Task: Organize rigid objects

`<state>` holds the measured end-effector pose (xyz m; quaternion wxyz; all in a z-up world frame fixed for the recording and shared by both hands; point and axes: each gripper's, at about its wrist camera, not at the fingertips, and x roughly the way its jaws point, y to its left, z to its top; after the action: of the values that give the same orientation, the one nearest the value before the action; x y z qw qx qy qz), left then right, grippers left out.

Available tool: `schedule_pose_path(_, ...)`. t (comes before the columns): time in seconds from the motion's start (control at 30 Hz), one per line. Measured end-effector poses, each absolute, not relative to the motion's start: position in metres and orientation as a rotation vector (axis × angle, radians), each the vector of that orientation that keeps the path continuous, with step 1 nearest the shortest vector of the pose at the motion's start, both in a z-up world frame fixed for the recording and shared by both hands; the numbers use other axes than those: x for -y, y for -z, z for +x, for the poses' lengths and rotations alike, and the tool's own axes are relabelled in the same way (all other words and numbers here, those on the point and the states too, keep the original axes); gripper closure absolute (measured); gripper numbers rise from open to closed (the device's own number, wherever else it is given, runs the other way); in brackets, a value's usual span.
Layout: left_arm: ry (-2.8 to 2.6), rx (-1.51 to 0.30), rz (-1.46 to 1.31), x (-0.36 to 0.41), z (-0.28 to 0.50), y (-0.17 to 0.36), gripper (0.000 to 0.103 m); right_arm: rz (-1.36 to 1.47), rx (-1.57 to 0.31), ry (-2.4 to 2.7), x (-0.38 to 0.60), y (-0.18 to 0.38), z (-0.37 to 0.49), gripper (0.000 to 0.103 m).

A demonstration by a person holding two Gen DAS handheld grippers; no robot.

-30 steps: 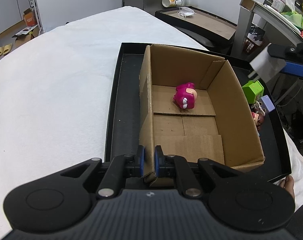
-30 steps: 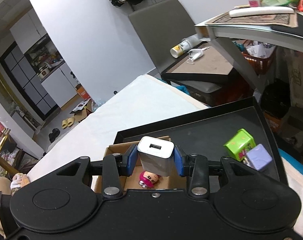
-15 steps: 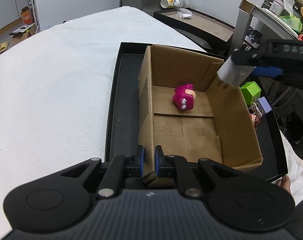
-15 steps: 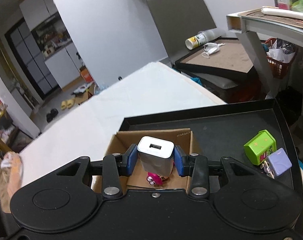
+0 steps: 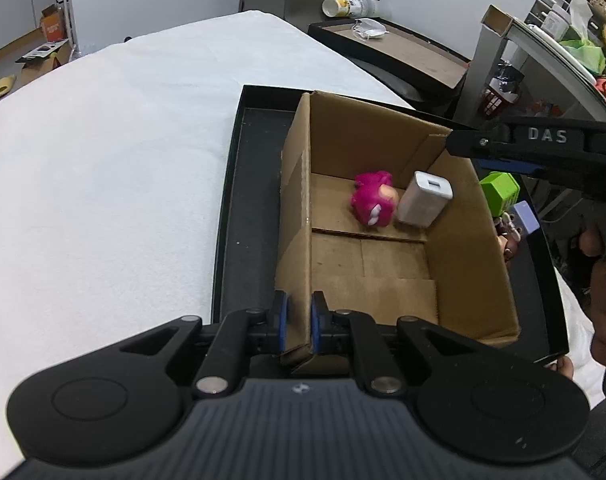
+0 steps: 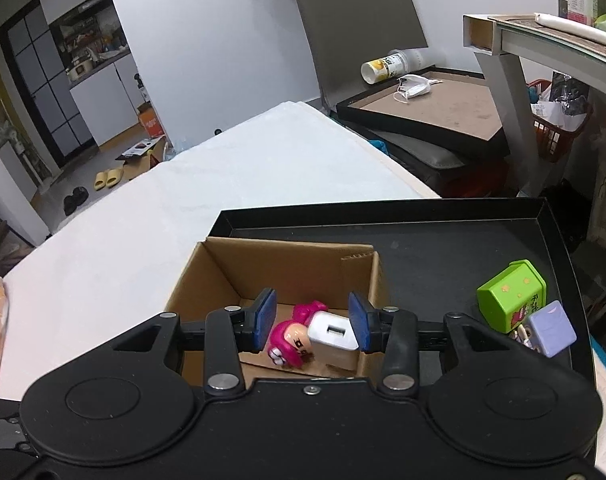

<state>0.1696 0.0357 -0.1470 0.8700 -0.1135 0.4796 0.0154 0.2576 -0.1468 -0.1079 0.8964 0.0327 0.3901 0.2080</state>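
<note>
Left gripper (image 5: pixel 297 322) pinches the near-left wall of the cardboard box (image 5: pixel 467 240), probably steadying it, while the right gripper (image 6: pixel 311 322), fingers spread, hangs above the white USB charger (image 5: pixel 423 199) lying inside, touching the pink toy figure (image 5: pixel 373 204).

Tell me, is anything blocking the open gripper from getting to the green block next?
Nothing visible does. The right gripper hangs open above the cardboard box, and the green block sits to its right on the black tray, outside the box. Only a small purple block leans against the green one's near side.
</note>
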Motion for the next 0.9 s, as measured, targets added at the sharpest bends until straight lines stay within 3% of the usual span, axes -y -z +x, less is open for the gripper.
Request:
schedule_pose_path(0.77,-0.073,-0.999,-0.188,-0.024,0.168,0.134,0.094,0.178,-0.879,-0.431,0.198,0.098,0.252,0.061)
schedule_pose_path(0.9,-0.078,-1.001,-0.179,-0.023,0.168,0.133,0.094,0.181,-0.885,-0.426,0.206,0.097,0.25,0.057)
